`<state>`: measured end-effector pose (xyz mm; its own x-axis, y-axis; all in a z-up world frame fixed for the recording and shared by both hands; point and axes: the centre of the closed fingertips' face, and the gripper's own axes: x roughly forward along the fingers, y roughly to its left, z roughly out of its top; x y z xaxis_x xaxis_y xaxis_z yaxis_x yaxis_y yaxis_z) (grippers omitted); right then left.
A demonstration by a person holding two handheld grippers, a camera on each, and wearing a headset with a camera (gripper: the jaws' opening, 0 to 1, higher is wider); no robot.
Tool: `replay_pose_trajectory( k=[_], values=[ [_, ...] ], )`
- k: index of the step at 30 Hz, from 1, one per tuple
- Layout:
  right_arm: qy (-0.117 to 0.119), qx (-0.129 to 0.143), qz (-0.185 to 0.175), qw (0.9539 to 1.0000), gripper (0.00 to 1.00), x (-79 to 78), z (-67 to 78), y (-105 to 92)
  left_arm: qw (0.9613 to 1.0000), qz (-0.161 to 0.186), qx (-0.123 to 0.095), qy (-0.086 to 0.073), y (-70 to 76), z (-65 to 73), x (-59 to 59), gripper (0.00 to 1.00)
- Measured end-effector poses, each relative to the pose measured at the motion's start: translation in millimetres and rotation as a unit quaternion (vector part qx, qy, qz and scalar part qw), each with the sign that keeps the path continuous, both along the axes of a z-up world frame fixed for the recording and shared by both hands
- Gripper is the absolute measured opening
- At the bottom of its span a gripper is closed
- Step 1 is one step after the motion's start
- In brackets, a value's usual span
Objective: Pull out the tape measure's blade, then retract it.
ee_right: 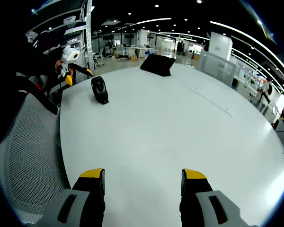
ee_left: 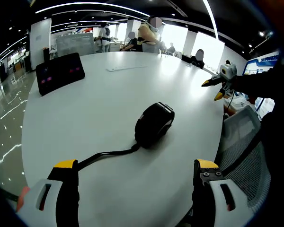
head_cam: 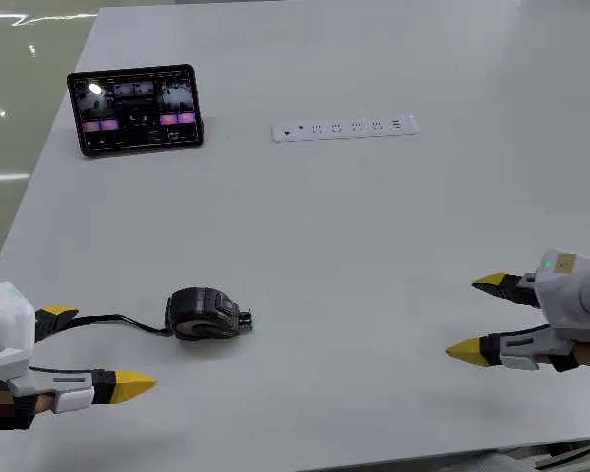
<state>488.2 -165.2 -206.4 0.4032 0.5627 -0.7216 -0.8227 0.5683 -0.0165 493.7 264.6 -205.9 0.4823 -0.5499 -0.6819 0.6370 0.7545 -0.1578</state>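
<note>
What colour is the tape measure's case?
The tape measure is black, clearest in the left gripper view.

Large open-plan office: linear ceiling lights [ee_right: 151, 21], distant rows of desks [ee_right: 128, 49], people [ee_left: 146, 39] at the far worktop [ee_left: 109, 94] edge, a mesh office chair [ee_left: 248, 156].

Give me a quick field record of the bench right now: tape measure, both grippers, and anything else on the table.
tape measure: lying on the table, no blade seen out
strap: trails from the tape measure toward the left gripper
left gripper: open, empty, close to the strap end
right gripper: open, empty, well apart from the tape measure
tablet: propped up at the far left, screen lit
power strip: flat on the far side of the table
</note>
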Motion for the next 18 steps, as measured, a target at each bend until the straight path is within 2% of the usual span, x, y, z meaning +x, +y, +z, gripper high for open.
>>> replay_pose_trajectory(
  k=[7,13,18],
  values=[
    [0.013,-0.002,-0.027,0.9996,0.69,-11.6,-0.5,-27.1,0.9999,0.011,0.005,-0.006,11.2,4.0,-0.2,0.99],
    [0.009,-0.002,-0.024,0.9997,0.75,-16.3,7.4,-35.4,0.9999,0.011,0.003,0.005,15.3,5.4,-4.5,0.99],
    [0.009,0.015,-0.021,0.9996,0.84,-18.7,13.9,-33.4,0.9999,0.011,0.002,0.005,16.6,9.1,-4.5,0.99]
  ],
)
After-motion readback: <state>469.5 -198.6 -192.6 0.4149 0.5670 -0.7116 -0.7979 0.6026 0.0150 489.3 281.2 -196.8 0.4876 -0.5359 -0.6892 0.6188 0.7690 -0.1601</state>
